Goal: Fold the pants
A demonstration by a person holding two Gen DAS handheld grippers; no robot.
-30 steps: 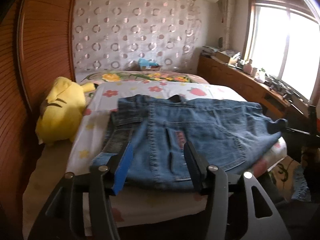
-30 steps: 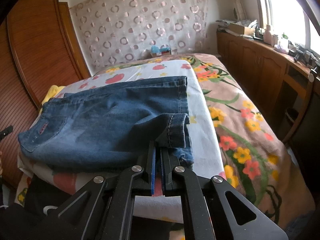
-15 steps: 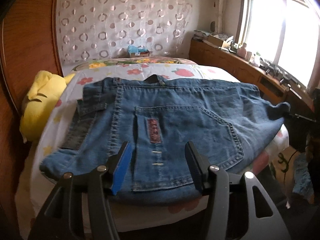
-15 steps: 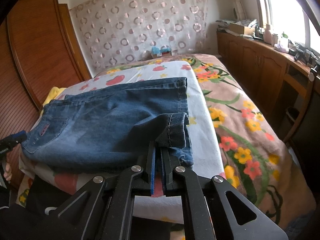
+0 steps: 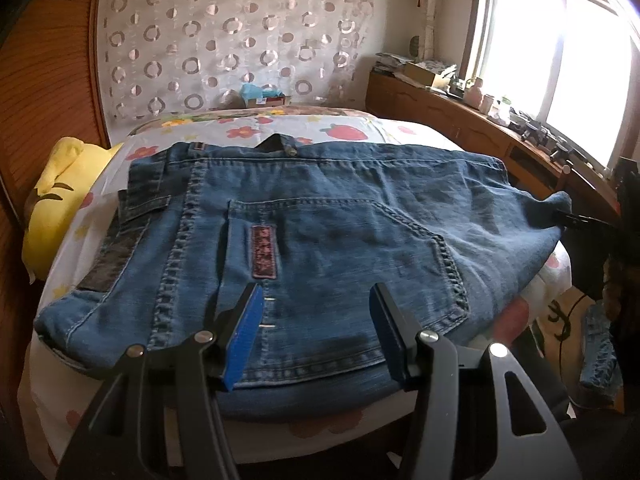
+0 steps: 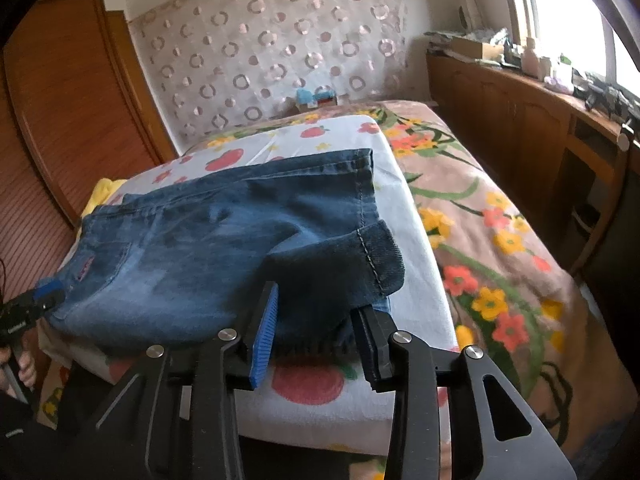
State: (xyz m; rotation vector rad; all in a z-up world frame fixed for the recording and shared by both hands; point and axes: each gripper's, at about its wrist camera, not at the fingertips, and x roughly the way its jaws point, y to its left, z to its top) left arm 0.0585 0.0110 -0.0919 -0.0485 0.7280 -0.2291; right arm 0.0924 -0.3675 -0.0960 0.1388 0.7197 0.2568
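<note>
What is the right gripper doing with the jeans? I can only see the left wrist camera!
Observer: The right gripper has just been opening its jaws. The cuff of one jeans leg sits between them, not pinched.
Operator: Is the cuff lying flat?
Observer: No, it bulges up over the leg underneath.
Operator: What's next to the jeans on that side?
Observer: The white sheet ends there, and a flowered blanket covers the bed to its right.
</note>
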